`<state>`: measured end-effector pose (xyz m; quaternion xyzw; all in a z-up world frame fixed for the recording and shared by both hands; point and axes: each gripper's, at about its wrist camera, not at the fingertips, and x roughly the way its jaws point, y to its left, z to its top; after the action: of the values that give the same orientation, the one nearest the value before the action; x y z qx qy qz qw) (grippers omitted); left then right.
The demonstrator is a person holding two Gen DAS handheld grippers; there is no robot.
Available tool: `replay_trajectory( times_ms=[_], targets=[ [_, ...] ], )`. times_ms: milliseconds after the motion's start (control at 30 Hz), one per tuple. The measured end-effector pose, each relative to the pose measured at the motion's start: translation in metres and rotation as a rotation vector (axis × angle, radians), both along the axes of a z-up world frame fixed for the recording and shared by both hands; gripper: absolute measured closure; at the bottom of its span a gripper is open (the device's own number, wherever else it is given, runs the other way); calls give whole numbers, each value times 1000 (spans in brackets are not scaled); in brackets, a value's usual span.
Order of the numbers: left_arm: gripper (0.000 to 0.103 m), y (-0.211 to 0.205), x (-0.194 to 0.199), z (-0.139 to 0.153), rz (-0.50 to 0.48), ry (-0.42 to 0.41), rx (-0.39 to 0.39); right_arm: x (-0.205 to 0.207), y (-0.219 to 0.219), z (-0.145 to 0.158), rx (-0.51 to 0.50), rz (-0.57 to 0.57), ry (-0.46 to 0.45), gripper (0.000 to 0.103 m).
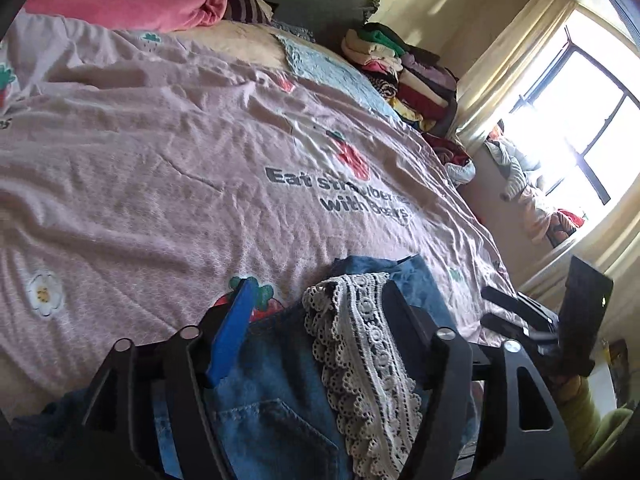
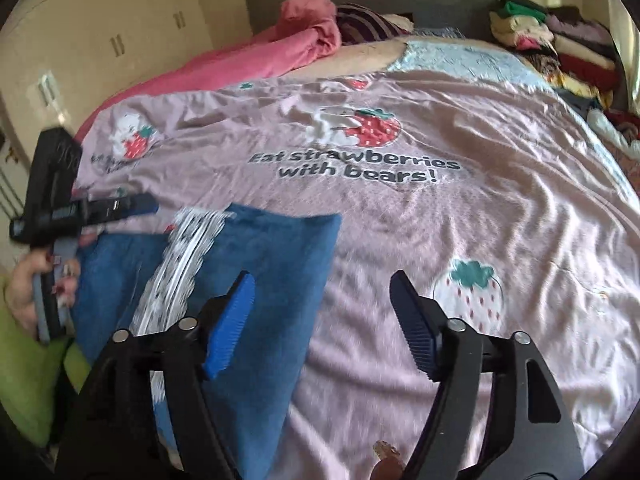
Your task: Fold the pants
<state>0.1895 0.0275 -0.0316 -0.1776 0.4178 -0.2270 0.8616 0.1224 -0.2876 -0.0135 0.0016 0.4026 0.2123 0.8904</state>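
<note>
Half the pants (image 1: 280, 408) hide behind left gripper (image 1: 320, 304).

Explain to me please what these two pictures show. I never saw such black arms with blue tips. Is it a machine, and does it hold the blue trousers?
It is no machine. A person holds one hand tool in each hand, and each tool carries a camera looking along its two fingers. One picture comes from the left tool, the other from the right tool. Each picture also shows the other tool at its edge. At the left edge of the right view, the person's hand grips the left tool's handle.

On the bed lies a pink cover printed with strawberries. On it rest blue denim pants with a white lace trim. Folded clothes are stacked at the far side.

Both tools stand open. The pants lie between the left tool's fingers, but the pads do not press them.
</note>
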Motion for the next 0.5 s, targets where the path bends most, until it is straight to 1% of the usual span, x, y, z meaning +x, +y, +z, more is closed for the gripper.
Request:
replay_trajectory(
  times_ms=[100,133,200,300,467,500],
  targets=[
    [35,-1,-9,10,-2,-15,13,-14,-2,4,-5,20,-10,33],
    [29,-2,-14,12,0,-25,20,-18,-2,6,-10,25,-18,32],
    [22,-3,-23,16,10,-36,41,-25,-2,10,-17,38,-32,31],
    [22,-5,-40,18,8,-41,59,-34,-2,12,-16,45,-43,27],
    [22,-1,-75,19,7,-51,35,-46,0,13,4,72,-49,26],
    [23,0,-81,19,13,-52,34,-48,2,13,9,82,-49,26]
  ],
)
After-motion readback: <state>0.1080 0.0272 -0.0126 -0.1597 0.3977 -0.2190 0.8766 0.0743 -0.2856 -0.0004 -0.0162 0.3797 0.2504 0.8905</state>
